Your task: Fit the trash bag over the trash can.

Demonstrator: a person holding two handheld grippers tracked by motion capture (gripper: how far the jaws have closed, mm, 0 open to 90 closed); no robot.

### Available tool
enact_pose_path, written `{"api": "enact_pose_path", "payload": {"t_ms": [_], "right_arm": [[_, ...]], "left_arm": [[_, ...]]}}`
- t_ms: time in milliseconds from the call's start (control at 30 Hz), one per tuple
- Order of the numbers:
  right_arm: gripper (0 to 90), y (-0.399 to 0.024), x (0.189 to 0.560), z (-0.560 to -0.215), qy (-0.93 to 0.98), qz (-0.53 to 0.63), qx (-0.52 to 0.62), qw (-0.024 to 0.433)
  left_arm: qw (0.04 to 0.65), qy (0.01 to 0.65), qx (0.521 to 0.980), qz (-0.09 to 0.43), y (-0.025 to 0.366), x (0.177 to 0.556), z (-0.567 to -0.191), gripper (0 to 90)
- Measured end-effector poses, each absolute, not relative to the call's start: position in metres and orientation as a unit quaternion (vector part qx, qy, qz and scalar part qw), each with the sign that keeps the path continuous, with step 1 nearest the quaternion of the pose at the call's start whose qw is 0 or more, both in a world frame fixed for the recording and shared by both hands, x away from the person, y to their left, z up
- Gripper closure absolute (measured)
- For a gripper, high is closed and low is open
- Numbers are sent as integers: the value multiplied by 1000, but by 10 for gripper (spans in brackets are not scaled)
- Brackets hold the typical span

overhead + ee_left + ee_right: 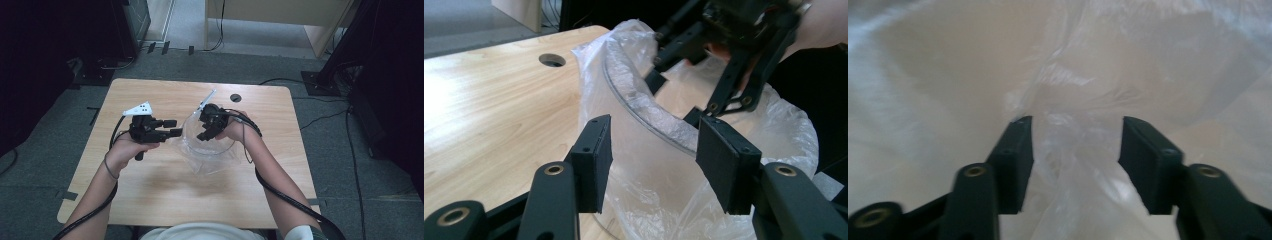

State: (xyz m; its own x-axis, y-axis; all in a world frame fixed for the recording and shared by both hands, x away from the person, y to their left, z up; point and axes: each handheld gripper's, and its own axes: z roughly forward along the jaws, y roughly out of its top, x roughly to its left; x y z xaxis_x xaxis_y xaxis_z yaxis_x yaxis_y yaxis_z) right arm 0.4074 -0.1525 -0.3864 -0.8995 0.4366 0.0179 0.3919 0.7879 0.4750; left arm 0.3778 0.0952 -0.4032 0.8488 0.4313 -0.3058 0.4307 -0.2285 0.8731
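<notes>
Left gripper (651, 162): jaws parted, straddling the near-left rim of clear bowl (192, 145), not pressing. Right gripper (206, 131): jaws released, inside bowl among loose plastic bag (784, 130) lining it. Bowl at centre of wooden table (165, 192).

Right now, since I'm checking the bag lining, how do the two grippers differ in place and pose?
The left gripper sits outside the clear container, level, its jaws spanning the bagged rim; the right gripper dips down inside the plastic bag. The left faces the wall side-on, while the right faces crumpled film. Both stand open, pads pressing nothing.
</notes>
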Motion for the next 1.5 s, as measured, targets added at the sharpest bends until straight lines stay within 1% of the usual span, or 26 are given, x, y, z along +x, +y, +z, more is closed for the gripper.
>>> {"api": "enact_pose_path", "payload": {"t_ms": [67,100,167,300,400,433,500,567,667,800,867,1033,1433,1500], "right_arm": [[399,-149,410,-390,948,232,211,57],[392,-149,410,-390,949,228,212,55],[339,-149,412,-388,949,232,206,51],[310,-154,410,-379,947,249,202,32],[321,-158,405,-370,944,271,185,22],[342,-158,403,-367,942,277,186,18],[420,-156,401,-361,938,286,196,9],[469,-151,402,-359,936,288,203,1],[496,-142,407,-363,936,281,210,9],[496,-133,413,-375,933,286,218,-4],[480,-130,416,-382,931,290,221,-10],[393,-127,421,-399,935,267,232,-11],[380,-127,424,-411,939,259,225,-13],[380,-126,423,-410,941,254,224,-8]], "left_arm": [[558,274,784,-2,95,377,-404,472],[557,272,785,-1,95,377,-404,471],[555,272,786,3,95,376,-404,466],[556,273,785,2,95,376,-404,459],[558,273,784,-2,95,377,-406,452],[559,276,782,-3,95,377,-406,450],[559,277,782,-1,95,377,-406,450],[558,277,782,-1,95,377,-406,451],[558,274,783,0,95,376,-406,452],[560,273,782,2,95,376,-406,453],[560,274,782,2,95,376,-406,454],[557,273,784,3,95,376,-407,458],[556,275,784,7,95,378,-408,459],[555,274,786,7,94,377,-408,458]]}}
